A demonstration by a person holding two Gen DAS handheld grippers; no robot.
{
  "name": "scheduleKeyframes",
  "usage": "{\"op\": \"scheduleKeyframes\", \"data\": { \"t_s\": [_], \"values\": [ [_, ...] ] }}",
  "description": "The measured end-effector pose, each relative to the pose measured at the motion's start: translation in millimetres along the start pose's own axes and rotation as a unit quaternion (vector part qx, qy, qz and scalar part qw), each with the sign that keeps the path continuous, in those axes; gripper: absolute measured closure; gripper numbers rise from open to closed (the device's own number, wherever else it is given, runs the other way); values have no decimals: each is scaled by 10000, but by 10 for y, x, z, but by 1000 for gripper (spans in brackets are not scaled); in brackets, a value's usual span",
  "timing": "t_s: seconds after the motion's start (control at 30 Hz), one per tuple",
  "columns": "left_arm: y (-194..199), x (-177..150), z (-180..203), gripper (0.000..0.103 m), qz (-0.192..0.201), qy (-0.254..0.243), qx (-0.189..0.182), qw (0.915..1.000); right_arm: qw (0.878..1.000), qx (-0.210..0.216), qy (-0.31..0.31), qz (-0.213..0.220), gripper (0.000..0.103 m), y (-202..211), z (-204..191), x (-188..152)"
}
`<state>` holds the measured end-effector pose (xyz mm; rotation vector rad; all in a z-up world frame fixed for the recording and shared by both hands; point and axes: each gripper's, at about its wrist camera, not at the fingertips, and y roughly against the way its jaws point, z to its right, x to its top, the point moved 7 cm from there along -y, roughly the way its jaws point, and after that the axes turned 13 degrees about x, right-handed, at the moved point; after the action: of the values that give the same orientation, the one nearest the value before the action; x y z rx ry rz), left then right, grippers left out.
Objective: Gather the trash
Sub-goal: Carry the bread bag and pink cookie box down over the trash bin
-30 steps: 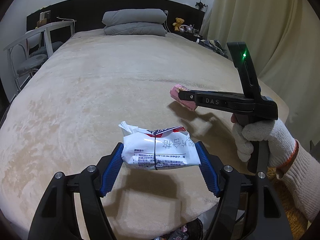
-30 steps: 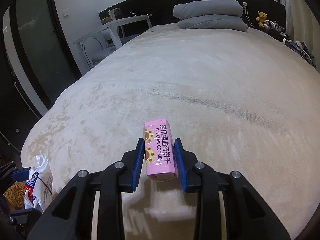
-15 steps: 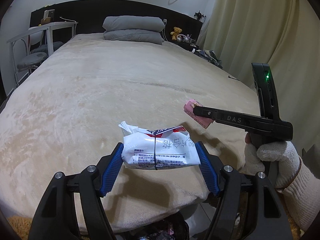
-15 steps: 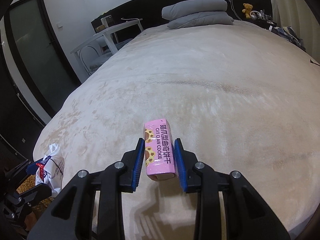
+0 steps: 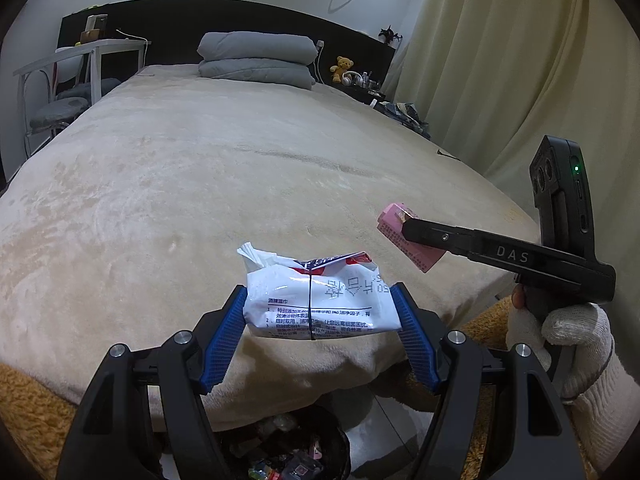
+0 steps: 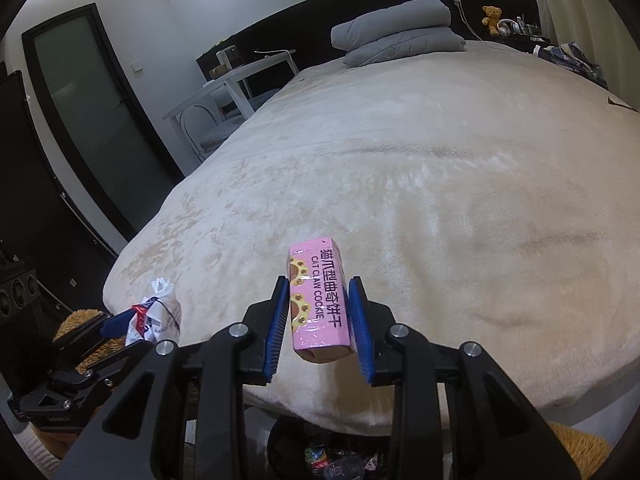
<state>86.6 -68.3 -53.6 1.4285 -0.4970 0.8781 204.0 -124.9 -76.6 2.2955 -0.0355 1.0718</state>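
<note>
Two catches: wipes packet (image 5: 320, 300) between left fingers (image 5: 226, 332), cookie box (image 6: 318, 300) between right fingers (image 6: 360, 320).

White wet-wipe pack (image 5: 320, 304) with red-and-blue top and black print. Pink cookie box (image 6: 318, 300), black lettering, yellow paw prints. Blue ribbed pads on black fingers (image 5: 224, 336). Beige plush bed (image 5: 200, 200), grey pillows (image 5: 256, 60), black headboard (image 5: 168, 20). Cream curtain (image 5: 500, 60), white knit glove (image 5: 576, 344).

Black left gripper (image 5: 320, 320) with blue ribbed pads; white knit glove (image 5: 576, 344).
</note>
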Motion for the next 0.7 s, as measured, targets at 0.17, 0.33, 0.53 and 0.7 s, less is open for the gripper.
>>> {"op": "scheduleKeyframes", "data": {
  "t_s": [0.17,0.33,0.53,0.7],
  "values": [
    [74,-186,104,33,-84,-39,-43,9999,9998,178,19,16,71,157,-157,-187],
    [184,-309,177,33,-77,-44,-120,9999,9992,410,-41,-10,71,288,-294,-378],
    [227,-433,212,33,-157,-87,-203,9996,9990,425,-118,-38,71,408,-415,-573],
    [264,-527,244,33,-230,-152,-245,9993,9992,345,-66,-183,71,441,-498,-716]
  ]
}}
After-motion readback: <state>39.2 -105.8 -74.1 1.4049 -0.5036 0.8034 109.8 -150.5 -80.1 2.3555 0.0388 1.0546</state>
